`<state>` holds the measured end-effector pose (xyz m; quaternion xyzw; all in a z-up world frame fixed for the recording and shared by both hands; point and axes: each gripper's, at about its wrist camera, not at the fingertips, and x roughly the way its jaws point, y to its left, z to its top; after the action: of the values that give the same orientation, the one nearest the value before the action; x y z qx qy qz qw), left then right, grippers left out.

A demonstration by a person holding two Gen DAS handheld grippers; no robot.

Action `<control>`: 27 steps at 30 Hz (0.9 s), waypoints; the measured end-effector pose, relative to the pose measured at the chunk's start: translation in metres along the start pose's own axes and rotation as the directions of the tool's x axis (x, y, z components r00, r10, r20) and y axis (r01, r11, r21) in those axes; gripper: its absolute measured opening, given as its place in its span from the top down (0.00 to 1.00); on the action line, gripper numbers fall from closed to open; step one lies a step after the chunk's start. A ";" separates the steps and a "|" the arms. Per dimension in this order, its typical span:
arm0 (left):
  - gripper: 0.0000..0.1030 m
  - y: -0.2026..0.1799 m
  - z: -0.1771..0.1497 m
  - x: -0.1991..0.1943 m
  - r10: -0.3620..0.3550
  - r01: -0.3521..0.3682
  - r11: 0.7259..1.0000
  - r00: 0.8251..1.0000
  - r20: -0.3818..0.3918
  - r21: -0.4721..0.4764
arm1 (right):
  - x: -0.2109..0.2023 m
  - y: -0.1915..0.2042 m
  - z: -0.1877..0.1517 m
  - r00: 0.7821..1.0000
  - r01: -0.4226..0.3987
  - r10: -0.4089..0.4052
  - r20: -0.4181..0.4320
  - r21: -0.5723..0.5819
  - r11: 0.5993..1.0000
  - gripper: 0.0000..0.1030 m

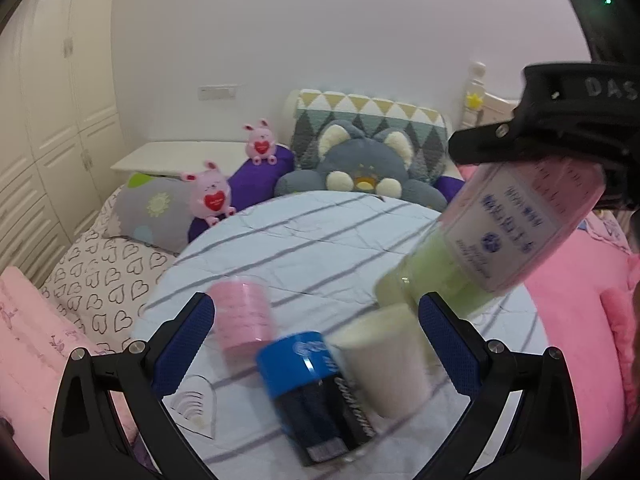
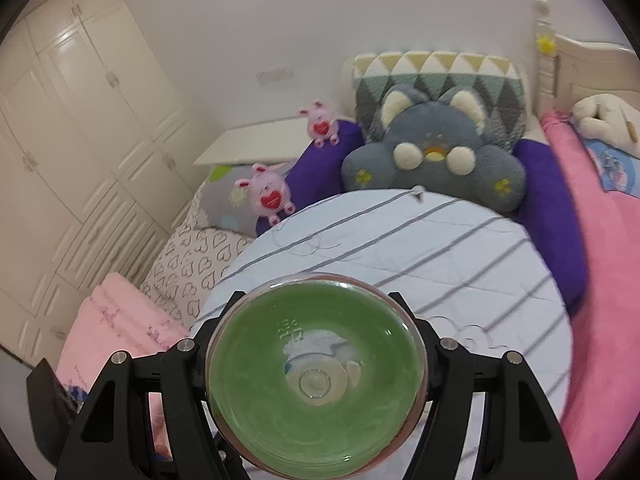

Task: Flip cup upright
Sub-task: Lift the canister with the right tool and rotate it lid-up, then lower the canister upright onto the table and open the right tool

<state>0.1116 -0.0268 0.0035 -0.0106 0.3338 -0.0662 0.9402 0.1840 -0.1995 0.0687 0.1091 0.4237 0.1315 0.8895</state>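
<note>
Now the right claw (image 1: 532, 160) holds the cup (image 1: 508, 236) tilted, green end down-left.

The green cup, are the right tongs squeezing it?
Touching. In the right wrist view the green cup fills the gap between the right tongs, both fingers pressed against its sides.

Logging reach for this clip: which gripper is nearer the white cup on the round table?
Left. The left gripper brackets the white cup; the right gripper is raised above it, shut on the green-and-pink cup.
</note>
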 end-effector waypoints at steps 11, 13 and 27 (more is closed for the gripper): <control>0.00 -0.033 -0.011 0.001 0.003 -0.002 0.999 1.000 -0.016 0.052 | -0.018 -0.078 -0.018 0.995 0.096 -0.095 -0.013 0.112 0.989 0.32; 0.00 -0.034 -0.012 0.004 0.013 -0.011 0.998 1.000 -0.021 0.055 | -0.004 -0.097 -0.022 0.994 0.107 -0.103 -0.035 0.142 0.984 0.32; 0.00 -0.034 -0.022 -0.001 0.031 -0.029 0.998 0.999 -0.037 0.060 | 0.009 -0.123 -0.119 0.998 0.062 -0.062 -0.004 0.172 0.983 0.32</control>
<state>0.0930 -0.0594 -0.0112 0.0237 0.3497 -0.0623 0.9345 0.1139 -0.3026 -0.0493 0.1723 0.4362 0.0665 0.8807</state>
